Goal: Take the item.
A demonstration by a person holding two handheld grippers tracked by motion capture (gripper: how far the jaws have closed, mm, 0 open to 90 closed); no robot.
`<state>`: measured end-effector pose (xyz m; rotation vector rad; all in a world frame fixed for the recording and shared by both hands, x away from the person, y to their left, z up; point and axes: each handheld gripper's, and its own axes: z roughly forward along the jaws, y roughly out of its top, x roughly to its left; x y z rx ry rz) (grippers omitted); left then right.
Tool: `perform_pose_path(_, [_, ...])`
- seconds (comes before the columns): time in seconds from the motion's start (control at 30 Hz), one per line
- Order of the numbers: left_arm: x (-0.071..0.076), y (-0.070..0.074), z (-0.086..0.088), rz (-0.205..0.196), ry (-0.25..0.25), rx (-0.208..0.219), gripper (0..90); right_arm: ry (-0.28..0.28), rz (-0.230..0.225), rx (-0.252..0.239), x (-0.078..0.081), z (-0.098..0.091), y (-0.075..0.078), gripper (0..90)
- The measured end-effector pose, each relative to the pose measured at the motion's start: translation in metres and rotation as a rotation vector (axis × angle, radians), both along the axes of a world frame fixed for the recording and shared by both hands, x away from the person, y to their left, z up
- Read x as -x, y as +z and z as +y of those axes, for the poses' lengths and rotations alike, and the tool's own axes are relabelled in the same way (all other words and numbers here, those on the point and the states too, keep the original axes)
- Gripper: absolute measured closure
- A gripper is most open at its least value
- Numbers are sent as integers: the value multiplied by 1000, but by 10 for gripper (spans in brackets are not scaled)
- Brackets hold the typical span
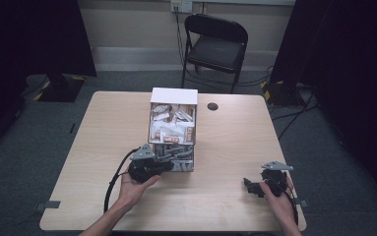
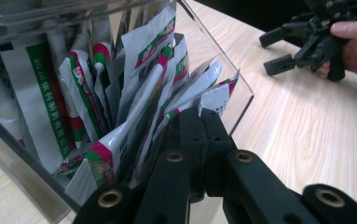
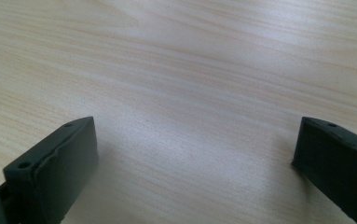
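Now we keep the left gripper point(image 2: 199, 122) pressed together on one sachet point(image 2: 167, 122) at the near end of the clear box point(image 1: 172, 129) and should draw it straight up, so its neighbours stay packed. Our right gripper point(image 1: 251, 186) rests spread on the table point(image 1: 225, 147), well apart from the box.
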<state>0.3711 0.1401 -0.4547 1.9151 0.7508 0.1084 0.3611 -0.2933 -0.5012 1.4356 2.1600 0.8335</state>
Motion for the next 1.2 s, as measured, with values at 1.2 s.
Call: perform_pose_path(1.2, [9, 19, 14, -15, 8, 54, 900, 5, 0, -1, 0, 0, 0, 0])
